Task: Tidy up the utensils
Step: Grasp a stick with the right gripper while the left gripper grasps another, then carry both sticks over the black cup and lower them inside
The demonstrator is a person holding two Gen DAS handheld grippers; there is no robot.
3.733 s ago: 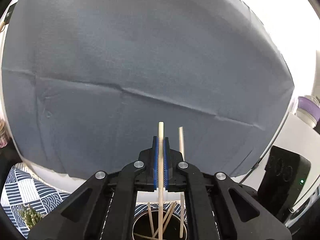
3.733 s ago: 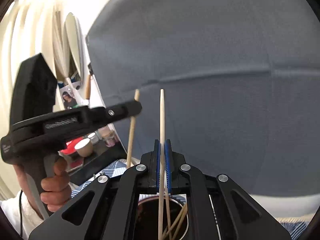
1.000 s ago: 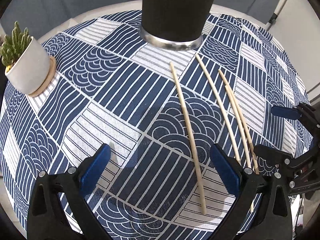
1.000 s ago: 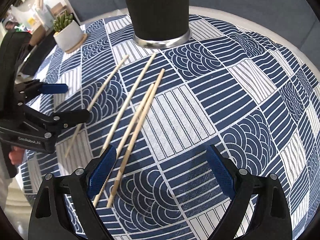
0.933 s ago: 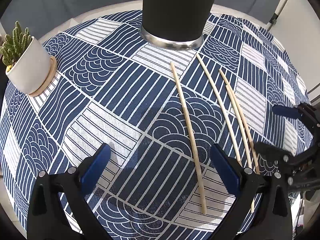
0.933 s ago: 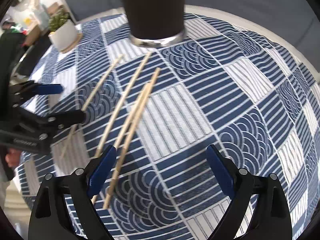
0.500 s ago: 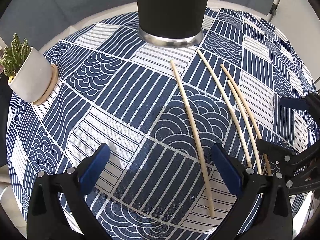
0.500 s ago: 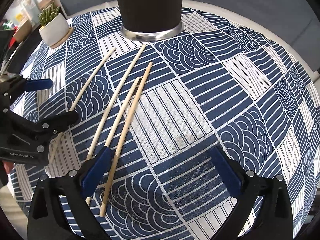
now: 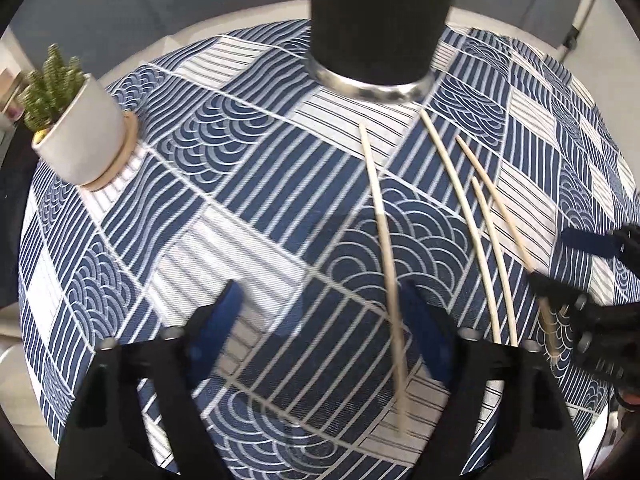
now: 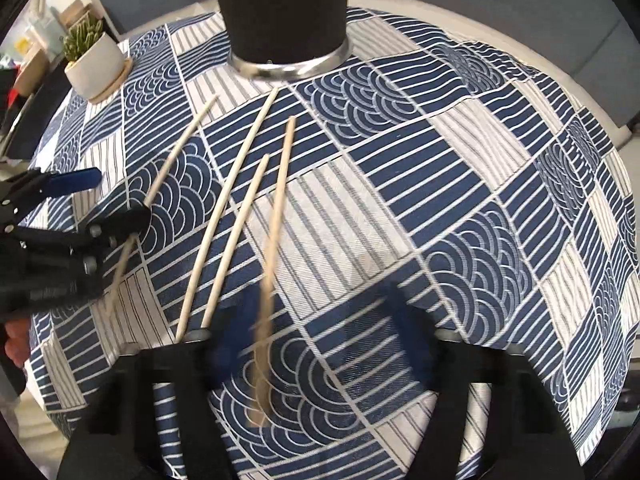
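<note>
Several pale wooden chopsticks lie side by side on the blue-and-white patterned tablecloth (image 9: 240, 216), in front of a tall black cup with a steel base (image 9: 380, 24). My left gripper (image 9: 324, 320) is open low over the cloth, with the leftmost chopstick (image 9: 384, 240) between its blurred blue pads, close to the right one. My right gripper (image 10: 320, 328) is open too, with the rightmost chopstick (image 10: 276, 216) between its pads. The cup also shows in the right wrist view (image 10: 284, 12). Each gripper shows at the edge of the other's view.
A small cactus in a white pot (image 9: 76, 132) stands on a wooden coaster at the far left of the round table; it also shows in the right wrist view (image 10: 94, 60). The table edge curves close behind the cup.
Both grippers released chopsticks over the cup, came down to the table and now straddle one chopstick each. In the last half second both jaws have narrowed, with motion blur.
</note>
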